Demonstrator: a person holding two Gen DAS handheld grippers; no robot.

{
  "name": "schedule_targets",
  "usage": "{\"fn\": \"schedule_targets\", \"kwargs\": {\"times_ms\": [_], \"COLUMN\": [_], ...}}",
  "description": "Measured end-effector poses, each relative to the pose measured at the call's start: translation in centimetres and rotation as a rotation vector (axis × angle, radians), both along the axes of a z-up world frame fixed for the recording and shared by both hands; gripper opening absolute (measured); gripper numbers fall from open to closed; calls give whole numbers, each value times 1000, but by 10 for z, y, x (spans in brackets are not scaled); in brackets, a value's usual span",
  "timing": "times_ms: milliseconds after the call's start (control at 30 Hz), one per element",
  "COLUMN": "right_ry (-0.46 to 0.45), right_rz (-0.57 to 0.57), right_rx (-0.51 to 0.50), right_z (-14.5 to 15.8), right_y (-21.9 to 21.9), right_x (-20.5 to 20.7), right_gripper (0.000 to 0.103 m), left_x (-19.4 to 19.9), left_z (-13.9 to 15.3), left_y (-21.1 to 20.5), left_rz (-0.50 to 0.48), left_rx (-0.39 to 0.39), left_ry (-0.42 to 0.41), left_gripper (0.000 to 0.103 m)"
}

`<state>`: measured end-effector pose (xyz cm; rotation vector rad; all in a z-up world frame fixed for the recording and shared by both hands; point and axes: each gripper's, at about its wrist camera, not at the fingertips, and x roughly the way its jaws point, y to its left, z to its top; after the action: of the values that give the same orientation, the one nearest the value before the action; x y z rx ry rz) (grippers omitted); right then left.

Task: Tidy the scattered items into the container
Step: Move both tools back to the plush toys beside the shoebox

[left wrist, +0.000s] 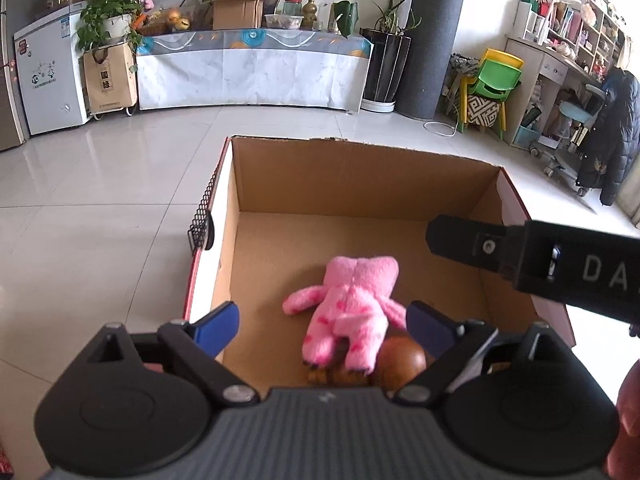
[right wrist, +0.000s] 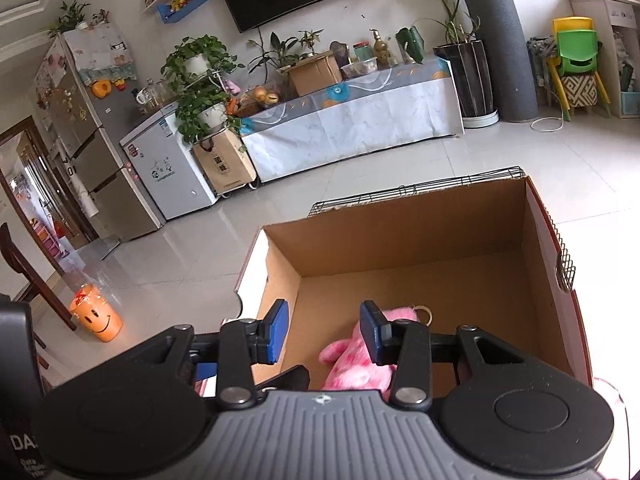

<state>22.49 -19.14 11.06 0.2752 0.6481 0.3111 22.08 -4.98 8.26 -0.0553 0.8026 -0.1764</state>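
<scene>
Pink plush toy [left wrist: 352,312]: soft, light; lies near cardboard box [left wrist: 360,168] near edge. Left gripper [left wrist: 324,320] open, right gripper [right wrist: 324,332] part-open, both empty; grasp torso

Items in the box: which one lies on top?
The pink plush toy. It lies sprawled over a brown ball and a small brown item at the near wall.

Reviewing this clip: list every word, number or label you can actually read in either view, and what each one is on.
"DA", cut off by the frame edge: white letters on the right gripper's black body.
"DA", also cut off: white letters on the left gripper's body; smaller lines below are unreadable.
"01": on the fridge door.
Paper bag, white chest freezer: print too small to read.
</scene>
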Motion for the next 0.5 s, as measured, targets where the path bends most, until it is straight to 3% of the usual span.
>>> {"fn": "schedule_targets", "kwargs": {"times_ms": [500], "right_ry": [58], "right_rz": [-6], "right_rx": [-71], "right_z": [-3], "right_y": [-1], "right_x": [-82], "right_gripper": [43], "left_x": [-75], "left_z": [-1], "left_y": [15], "left_rz": [-29], "left_rx": [31], "left_ry": [47], "left_gripper": [100]}}
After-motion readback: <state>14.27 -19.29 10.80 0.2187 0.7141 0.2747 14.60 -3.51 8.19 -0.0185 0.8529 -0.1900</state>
